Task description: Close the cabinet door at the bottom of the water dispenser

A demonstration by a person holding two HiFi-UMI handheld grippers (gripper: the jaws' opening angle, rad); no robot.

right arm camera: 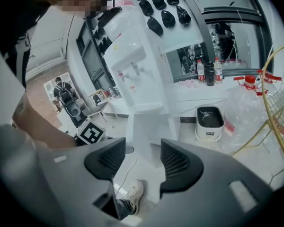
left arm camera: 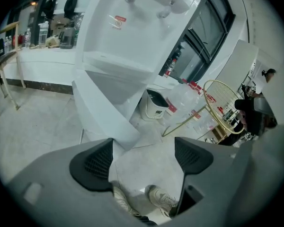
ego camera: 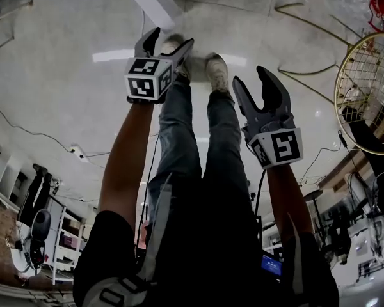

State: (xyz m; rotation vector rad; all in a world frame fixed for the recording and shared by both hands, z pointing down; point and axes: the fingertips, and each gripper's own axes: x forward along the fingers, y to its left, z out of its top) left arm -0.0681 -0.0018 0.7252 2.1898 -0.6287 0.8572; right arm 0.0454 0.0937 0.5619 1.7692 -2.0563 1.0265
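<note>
The white water dispenser (left arm camera: 132,37) stands ahead in the left gripper view, taps at the top. Its bottom cabinet door (left arm camera: 104,115) hangs open, swung out toward me as a slanted white panel. My left gripper (left arm camera: 143,150) is open, nothing between its fingers; the door's lower corner lies just beyond the left finger (left arm camera: 92,164). In the right gripper view the dispenser (right arm camera: 135,67) is farther off. The right gripper (right arm camera: 143,155) is open about halfway and holds nothing. In the head view both grippers, left (ego camera: 171,38) and right (ego camera: 251,78), hover over the floor near my shoes.
A white bin (left arm camera: 155,104) sits on the floor right of the dispenser, beside clear plastic bottles and a gold wire rack (left arm camera: 222,105). Drink bottles (right arm camera: 206,72) stand on a ledge behind. A person (left arm camera: 260,103) is at the far right. A counter (left arm camera: 38,56) runs along the left.
</note>
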